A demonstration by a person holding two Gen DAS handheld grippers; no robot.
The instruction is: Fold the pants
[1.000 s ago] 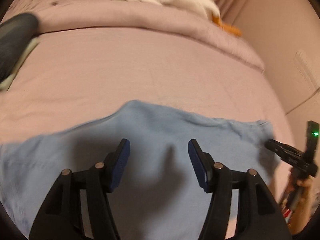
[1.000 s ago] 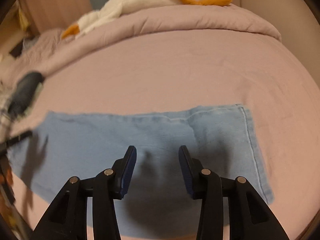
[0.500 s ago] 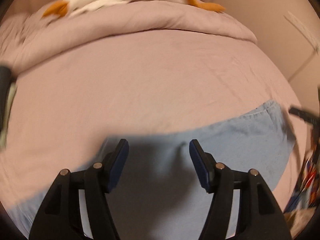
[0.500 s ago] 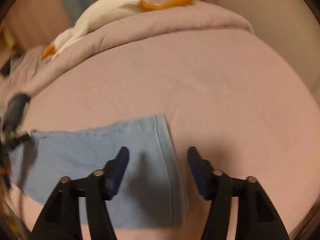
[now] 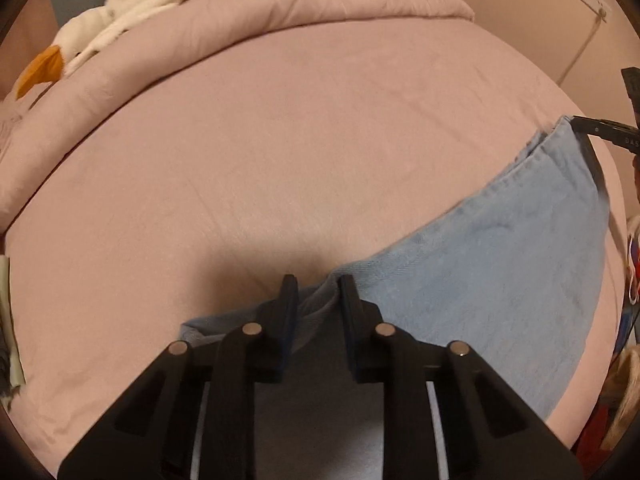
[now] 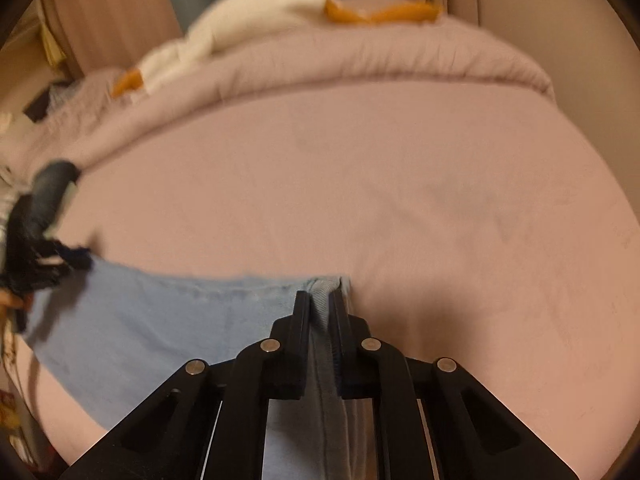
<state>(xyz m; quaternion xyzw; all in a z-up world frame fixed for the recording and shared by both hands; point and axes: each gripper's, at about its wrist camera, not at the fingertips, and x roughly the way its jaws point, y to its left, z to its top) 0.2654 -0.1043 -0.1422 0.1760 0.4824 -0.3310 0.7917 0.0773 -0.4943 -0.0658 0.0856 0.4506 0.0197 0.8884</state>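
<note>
Light blue denim pants (image 5: 500, 256) lie flat on a pink bed sheet (image 5: 280, 160). My left gripper (image 5: 318, 286) is shut on a bunched edge at the pants' left end. In the right wrist view the pants (image 6: 140, 320) stretch to the left, and my right gripper (image 6: 320, 300) is shut on their hemmed right end. The right gripper's tip shows at the far right of the left wrist view (image 5: 600, 130), at the pants' far corner. The left gripper appears blurred at the left edge of the right wrist view (image 6: 44, 264).
A rolled pink duvet (image 5: 280, 12) lies across the back of the bed with a white and orange plush goose (image 5: 120, 12) on it. A dark rolled item (image 6: 52, 184) sits at the bed's left side. Walls and curtains stand behind.
Both grippers moved outward from the middle of the pants to opposite ends and closed on the fabric. They were open half a second ago.
</note>
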